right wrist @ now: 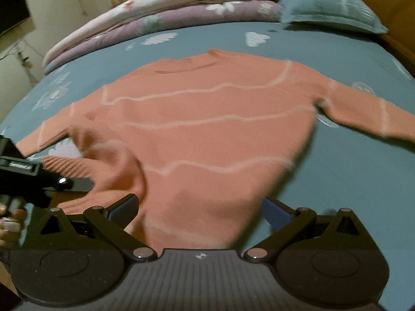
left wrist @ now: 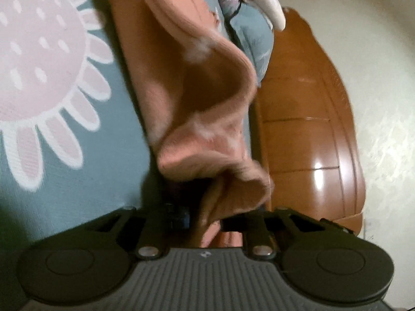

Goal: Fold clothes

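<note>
You get dim, warm indoor light, motion-blurred sweater [left wrist: 207, 119], glare on the wooden board [left wrist: 321, 173], and fisheye-bent, dark corners.

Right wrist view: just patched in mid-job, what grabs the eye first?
A salmon sweater with pale wavy stripes lies spread face up across the teal flowered bedsheet, sleeves out to both sides. At its lower left corner the left gripper has pinched the hem. Folded quilts and a pillow line the far edge.
</note>
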A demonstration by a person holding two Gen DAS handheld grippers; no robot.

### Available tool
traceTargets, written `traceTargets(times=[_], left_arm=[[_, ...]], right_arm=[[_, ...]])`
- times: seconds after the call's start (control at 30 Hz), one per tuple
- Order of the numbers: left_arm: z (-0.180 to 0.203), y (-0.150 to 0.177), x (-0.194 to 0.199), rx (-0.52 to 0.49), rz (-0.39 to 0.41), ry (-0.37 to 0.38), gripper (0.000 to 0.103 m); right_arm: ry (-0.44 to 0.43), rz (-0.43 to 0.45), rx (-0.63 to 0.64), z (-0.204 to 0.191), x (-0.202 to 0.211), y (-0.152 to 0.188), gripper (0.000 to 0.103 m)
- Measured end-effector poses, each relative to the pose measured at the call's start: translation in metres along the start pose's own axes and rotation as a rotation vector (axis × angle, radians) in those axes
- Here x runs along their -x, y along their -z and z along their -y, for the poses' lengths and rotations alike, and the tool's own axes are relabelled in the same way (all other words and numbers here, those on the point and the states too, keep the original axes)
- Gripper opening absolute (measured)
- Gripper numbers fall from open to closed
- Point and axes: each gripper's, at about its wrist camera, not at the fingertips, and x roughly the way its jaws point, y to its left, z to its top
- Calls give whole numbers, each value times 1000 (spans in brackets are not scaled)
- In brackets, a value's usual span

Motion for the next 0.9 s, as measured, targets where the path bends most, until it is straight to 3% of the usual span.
traceTargets(times=[0.1, 0.27, 0.4, 0.57, 0.67, 0.77, 0.9], left_arm=[[14, 7, 21, -41, 17, -32, 5], [36, 22, 75, -81, 96, -134, 4], [30, 28, 122, -74, 135, -240, 4], [-9, 42, 144, 25, 104, -391, 4], [-13, 50, 145, 23, 69, -455, 9], [7, 52, 152, -78, 68, -560, 10], [58, 43, 147, -336, 49, -748, 22]], right_arm=[[-8, 12, -51, 13, 8, 7, 103], [-14, 27, -102, 26, 13, 14, 103], [-9, 38, -110, 32, 18, 14, 103], [-1, 44, -125, 40, 18, 13, 103], [2, 41, -142, 45, 17, 15, 103], [7, 27, -154, 49, 13, 19, 103], [39, 2, -151, 53, 8, 27, 103]])
